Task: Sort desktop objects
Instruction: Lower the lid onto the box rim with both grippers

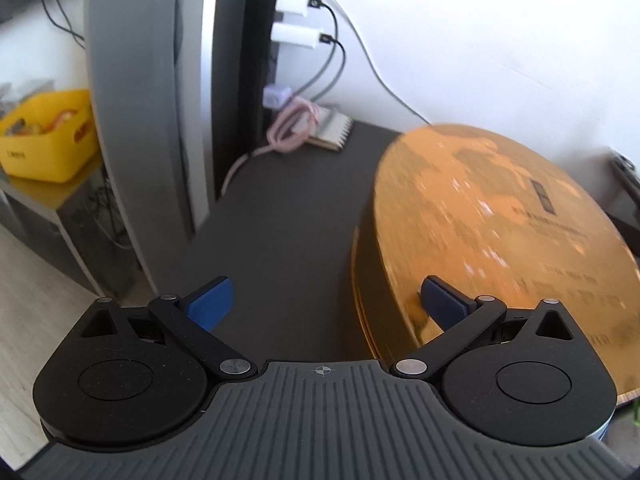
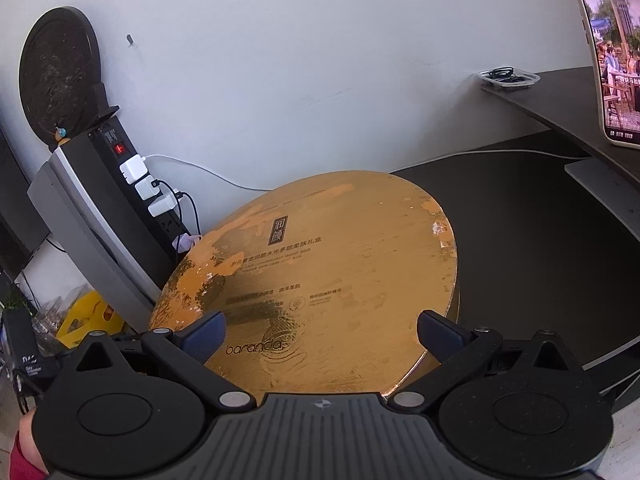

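Observation:
A round gold box (image 1: 492, 220) with a worn, printed lid stands on the dark desk (image 1: 280, 208). My left gripper (image 1: 326, 304) is open at the box's left edge; its right finger hovers over the lid rim and its left finger over bare desk. In the right wrist view the same gold box (image 2: 320, 272) fills the centre. My right gripper (image 2: 320, 334) is open just above the lid's near part, with nothing between its blue pads.
A power strip (image 2: 132, 184) with white chargers leans on the wall left of the box. A coiled pink cable (image 1: 294, 128) and a small notebook (image 1: 332, 132) lie behind. A yellow bin (image 1: 48, 136) sits at left. A phone (image 2: 616, 64) stands on a raised shelf at right.

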Motion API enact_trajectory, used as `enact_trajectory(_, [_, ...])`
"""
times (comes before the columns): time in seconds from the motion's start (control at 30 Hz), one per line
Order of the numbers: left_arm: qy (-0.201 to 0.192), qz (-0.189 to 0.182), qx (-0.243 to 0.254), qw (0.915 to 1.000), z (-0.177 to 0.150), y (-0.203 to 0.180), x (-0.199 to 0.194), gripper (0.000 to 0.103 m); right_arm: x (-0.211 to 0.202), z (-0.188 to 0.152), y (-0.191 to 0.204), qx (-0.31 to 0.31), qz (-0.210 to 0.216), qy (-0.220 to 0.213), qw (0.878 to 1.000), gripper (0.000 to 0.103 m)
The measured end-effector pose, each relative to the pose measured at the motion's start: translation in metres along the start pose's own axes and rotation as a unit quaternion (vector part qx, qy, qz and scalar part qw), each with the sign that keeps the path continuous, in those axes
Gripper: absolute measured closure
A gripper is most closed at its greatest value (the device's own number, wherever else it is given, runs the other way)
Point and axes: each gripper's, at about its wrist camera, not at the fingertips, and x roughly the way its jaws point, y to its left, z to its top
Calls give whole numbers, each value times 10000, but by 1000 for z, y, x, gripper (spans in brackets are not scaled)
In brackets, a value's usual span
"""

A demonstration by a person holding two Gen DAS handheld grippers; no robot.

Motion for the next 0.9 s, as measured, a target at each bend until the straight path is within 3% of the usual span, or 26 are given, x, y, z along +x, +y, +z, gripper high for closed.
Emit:
enact_trajectory(0.3, [-57,247,18,9997,29,-10,28,1,-8,-3,-5,52,-57,-66,9999,0])
enact_trajectory(0.53, [-58,286,544,9981,12,-26,-4,2,-9,-6,-5,-42,-238,-93,9997,0])
enact_trajectory(0.9, [267,-236,1350,9902,-23,-68,-59,0,-7,-16,9,-572,-660,-84,9961,0])
